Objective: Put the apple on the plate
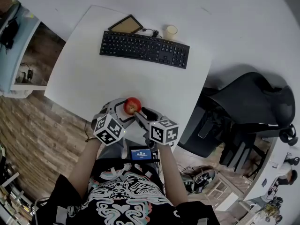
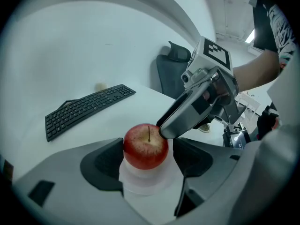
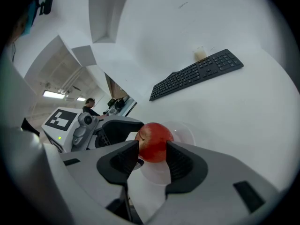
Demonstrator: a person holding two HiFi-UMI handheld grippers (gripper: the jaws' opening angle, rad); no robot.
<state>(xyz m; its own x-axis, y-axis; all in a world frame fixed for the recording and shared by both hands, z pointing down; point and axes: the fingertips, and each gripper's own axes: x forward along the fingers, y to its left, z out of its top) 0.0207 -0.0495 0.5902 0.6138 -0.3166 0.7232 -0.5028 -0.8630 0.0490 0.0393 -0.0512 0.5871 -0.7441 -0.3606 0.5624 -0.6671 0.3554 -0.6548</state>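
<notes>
A red apple is near the front edge of the white table. In the left gripper view the apple sits upright, stem up, on a small pale plate. My right gripper is shut on the apple, one pad on each side of it. One of its fingers shows against the apple's upper right in the left gripper view. My left gripper is open around the apple, with a gap at its right pad. The plate's rim shows beyond the apple.
A black keyboard lies at the table's far side. A brown tablet and a pale cup are behind it. A dark office chair stands right of the table. The table's front edge is just under my hands.
</notes>
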